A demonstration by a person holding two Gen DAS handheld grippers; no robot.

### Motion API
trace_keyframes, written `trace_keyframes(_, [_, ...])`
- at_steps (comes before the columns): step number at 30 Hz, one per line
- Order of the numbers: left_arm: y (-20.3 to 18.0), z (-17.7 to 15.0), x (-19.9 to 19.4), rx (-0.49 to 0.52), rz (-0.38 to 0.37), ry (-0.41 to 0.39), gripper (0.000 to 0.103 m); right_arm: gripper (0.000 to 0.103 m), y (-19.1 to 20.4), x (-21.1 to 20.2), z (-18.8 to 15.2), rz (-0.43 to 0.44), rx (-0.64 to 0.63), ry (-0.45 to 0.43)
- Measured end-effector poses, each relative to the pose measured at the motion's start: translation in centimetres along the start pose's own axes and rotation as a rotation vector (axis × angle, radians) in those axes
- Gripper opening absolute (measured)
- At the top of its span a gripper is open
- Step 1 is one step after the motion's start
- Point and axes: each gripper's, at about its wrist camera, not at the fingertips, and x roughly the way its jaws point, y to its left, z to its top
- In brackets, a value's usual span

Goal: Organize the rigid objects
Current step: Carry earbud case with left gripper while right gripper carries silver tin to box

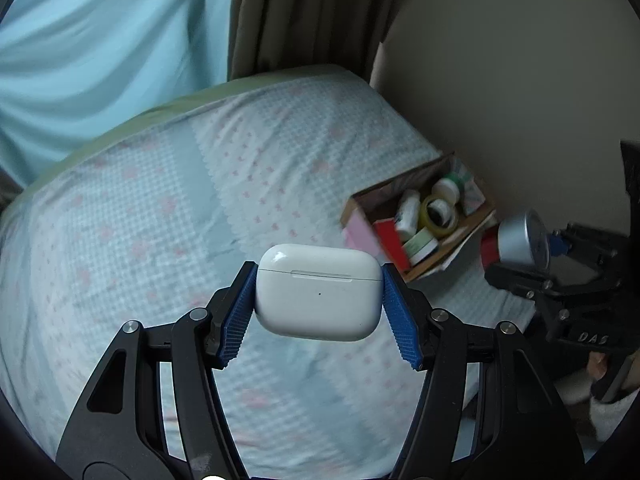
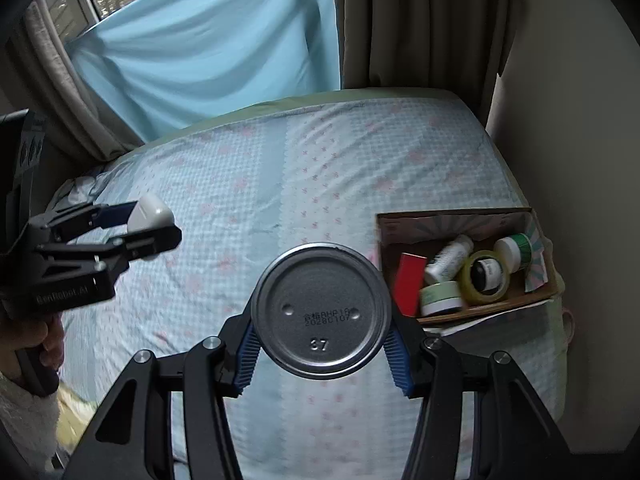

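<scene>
My left gripper [image 1: 318, 296] is shut on a white earbud case [image 1: 318, 290] and holds it above the bed. It also shows in the right wrist view [image 2: 150, 224] at the left, case [image 2: 148, 208] between its fingers. My right gripper [image 2: 322, 344] is shut on a silver metal can [image 2: 322, 310], its bottom facing the camera. The can [image 1: 520, 240] also shows at the right of the left wrist view. A cardboard box [image 2: 492, 308] stands on the bed's right edge and holds a red box, white bottles, tape rolls and a small jar.
The bed [image 2: 240, 184] has a pale blue sheet with pink dots. A blue curtain [image 2: 208, 48] and beige drapes [image 2: 420, 20] hang behind it. A beige wall [image 2: 580, 160] runs along the right, close to the box.
</scene>
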Motion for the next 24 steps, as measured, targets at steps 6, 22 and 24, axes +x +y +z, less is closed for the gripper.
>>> trace_keyframes(6, [-6.0,1.3,3.9,-0.101,-0.029,0.014,0.058,0.05,-8.7,-0.5,-0.4,0.024,-0.007,0.002])
trace_keyframes(22, [-13.6,4.8,19.1,-0.192,0.031,0.163,0.058,0.05,-27.6,9.2,-1.5,-0.004,0.127,0.084])
trace_keyframes(24, [-13.5,5.0,21.5,-0.211,0.043,0.185,0.058,0.05,-28.6,10.4,-1.7,-0.018,0.115,0.087])
